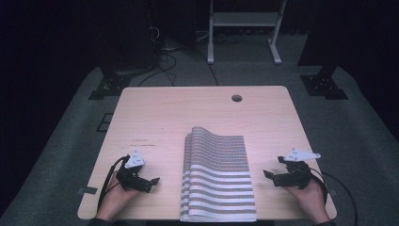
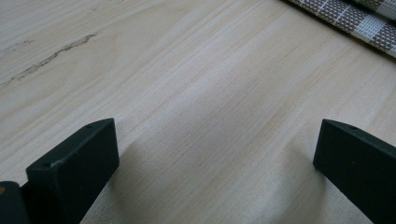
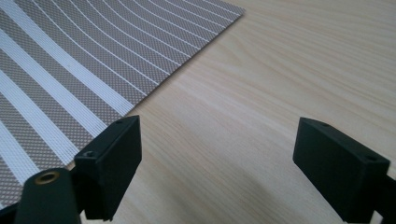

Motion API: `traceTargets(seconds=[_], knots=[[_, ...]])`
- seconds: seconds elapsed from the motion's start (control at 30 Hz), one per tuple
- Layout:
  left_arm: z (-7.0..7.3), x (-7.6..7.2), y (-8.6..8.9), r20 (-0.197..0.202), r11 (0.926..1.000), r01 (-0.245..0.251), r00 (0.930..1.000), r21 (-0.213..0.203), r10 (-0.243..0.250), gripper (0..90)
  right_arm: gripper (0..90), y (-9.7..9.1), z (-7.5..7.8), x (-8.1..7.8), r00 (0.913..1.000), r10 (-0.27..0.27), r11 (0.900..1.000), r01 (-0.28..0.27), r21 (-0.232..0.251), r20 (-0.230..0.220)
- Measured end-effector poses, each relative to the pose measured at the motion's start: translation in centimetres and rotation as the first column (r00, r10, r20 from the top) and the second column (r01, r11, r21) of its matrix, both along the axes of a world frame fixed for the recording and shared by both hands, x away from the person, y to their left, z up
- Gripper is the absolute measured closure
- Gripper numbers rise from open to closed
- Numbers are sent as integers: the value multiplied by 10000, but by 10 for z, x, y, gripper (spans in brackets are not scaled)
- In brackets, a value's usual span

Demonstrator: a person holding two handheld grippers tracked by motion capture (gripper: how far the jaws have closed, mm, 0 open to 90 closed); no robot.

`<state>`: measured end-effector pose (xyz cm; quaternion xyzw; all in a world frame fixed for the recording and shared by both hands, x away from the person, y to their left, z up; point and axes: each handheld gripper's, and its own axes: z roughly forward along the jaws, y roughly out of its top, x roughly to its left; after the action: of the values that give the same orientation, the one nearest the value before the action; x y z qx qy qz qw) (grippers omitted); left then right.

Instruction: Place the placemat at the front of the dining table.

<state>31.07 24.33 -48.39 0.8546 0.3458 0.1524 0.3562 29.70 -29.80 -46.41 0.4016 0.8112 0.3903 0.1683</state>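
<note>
A striped brown-and-white woven mat [image 1: 217,176], folded into a stack of layers, lies on the wooden table [image 1: 160,117] between my two grippers. My left gripper [image 1: 153,181] rests on the table to the mat's left, jaws wide apart over bare wood [image 2: 215,135]; the mat's edge [image 2: 355,18] shows at the top right of the left gripper view. My right gripper [image 1: 269,176] sits to the mat's right and points toward it. Its jaws stand apart with nothing between them [image 3: 217,158], and the mat's corner [image 3: 70,70] lies just ahead on the left.
A round cable hole [image 1: 236,98] sits near the table's far edge. Beyond the table are a white frame [image 1: 244,28], dark stands and cables on the grey floor. A cable trails from each gripper off the table's front corners.
</note>
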Motion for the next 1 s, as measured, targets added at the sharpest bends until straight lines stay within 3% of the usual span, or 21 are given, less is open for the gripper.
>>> traceTargets(seconds=[0.5, 1.0], knots=[[0, 0, 0, 0, 10000, 2, 10000, -2, -2, 0, 203, 23, 8, 8, 9977, 653, 9979, -653, -1, 198], [0, 0, 0, 0, 10000, 2, 10000, 1, -2, 0, 243, 51, 10, 15, 9898, 1427, 9897, -1426, 138, -48]])
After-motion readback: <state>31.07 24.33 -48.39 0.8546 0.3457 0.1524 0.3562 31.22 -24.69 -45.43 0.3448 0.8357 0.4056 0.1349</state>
